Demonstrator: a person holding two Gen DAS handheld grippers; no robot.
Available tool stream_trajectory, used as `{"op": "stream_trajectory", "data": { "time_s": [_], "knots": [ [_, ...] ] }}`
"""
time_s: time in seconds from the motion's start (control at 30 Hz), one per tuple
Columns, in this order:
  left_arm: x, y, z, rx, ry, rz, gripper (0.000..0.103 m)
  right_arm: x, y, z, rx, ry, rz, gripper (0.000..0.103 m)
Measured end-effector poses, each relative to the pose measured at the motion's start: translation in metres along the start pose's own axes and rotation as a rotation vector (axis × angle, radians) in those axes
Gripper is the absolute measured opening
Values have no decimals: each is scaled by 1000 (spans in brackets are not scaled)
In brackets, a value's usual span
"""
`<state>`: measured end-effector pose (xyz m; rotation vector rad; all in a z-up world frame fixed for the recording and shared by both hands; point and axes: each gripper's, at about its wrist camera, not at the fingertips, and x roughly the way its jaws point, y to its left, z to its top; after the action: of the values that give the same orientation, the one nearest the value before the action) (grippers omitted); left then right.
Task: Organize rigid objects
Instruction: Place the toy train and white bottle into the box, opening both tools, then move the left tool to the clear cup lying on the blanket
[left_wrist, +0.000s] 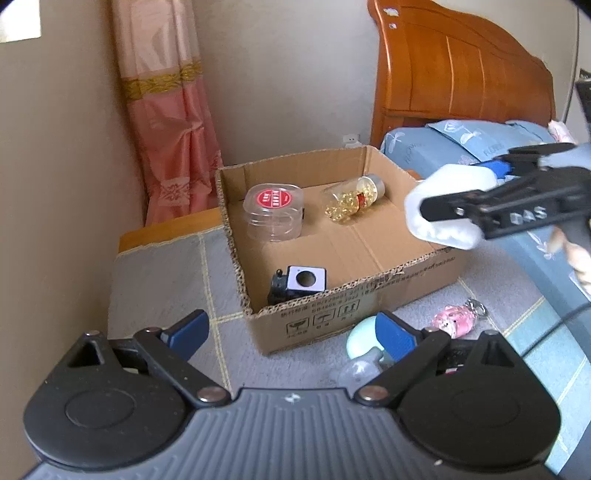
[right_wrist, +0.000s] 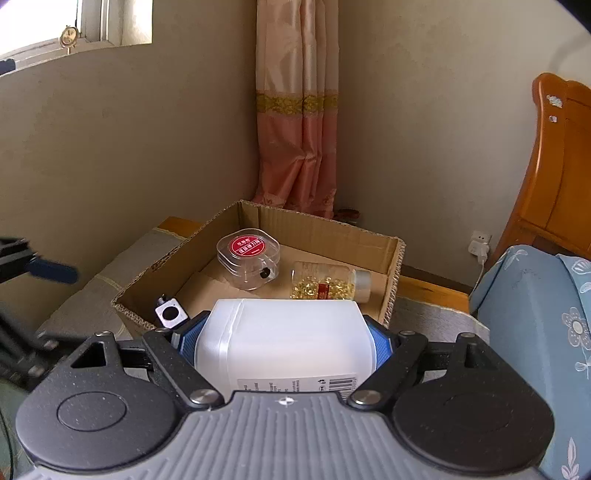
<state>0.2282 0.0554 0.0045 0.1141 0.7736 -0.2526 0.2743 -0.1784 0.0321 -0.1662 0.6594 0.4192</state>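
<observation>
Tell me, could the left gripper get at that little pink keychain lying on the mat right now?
Probably yes. The left gripper is open and empty, and the pink keychain lies in the open on the mat beside the cardboard box. Only a pale blue item sits nearby, not over it.

Home bedroom: wooden bed (left_wrist: 461, 74), pink curtain (right_wrist: 299, 147).

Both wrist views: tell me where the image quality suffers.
Left wrist view: fisheye bends the headboard, dark vignette in the corners, and the right hand-held gripper with its white bottle is slightly blurred. Right wrist view: the window is blown out, and the walls curve.
</observation>
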Motion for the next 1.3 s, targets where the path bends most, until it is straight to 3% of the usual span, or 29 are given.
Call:
{"op": "stream_trajectory", "data": {
  "time_s": [0.37, 0.47, 0.63, 1.3],
  "knots": [
    [-13, 1, -10, -38, -40, 48, 96, 40, -2, 17, 15, 4, -31, 87],
    [-12, 1, -12, -37, -25, 53, 96, 46, -6, 17, 44, 11, -38, 103],
    [-12, 0, -20, -33, 0, 56, 96, 33, -6, 7, 75, 14, -21, 103],
    [-5, -31, -66, -22, 104, 22, 96, -35, 52, -102, 83, 14, -20, 103]
  ]
}}
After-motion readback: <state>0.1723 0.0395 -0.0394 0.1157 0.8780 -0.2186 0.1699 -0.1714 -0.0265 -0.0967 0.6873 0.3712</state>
